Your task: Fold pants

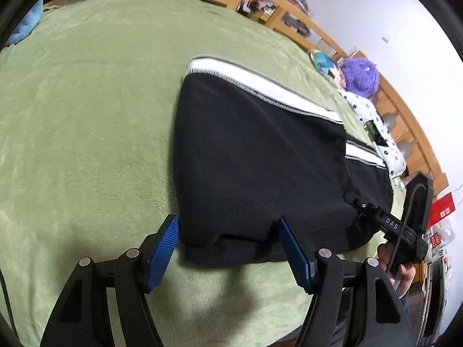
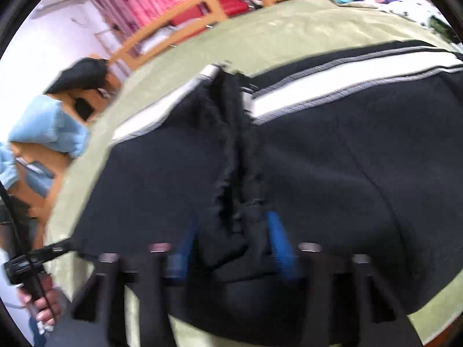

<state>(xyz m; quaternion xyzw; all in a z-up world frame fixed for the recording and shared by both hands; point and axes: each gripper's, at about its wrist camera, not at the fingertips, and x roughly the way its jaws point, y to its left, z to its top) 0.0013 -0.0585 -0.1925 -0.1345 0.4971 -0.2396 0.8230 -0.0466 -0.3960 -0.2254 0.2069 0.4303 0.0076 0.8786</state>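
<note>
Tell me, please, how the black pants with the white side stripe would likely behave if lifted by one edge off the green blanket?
The black pants would probably sag limply: folded layers already drape and bunch near the right gripper. Their fleecy, frayed-looking fabric probably grips the plush green blanket, dragging rather than sliding.

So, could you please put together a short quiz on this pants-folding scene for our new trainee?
1. True or false: the black pants lie on a green blanket.
2. What colour is the wide side stripe on the pants? A) red B) white C) yellow
3. Complete the sentence: in the left wrist view, the left gripper stands with its jaws ____ either side of the near edge of the pants.

Key: 1 true; 2 B; 3 open.
</note>
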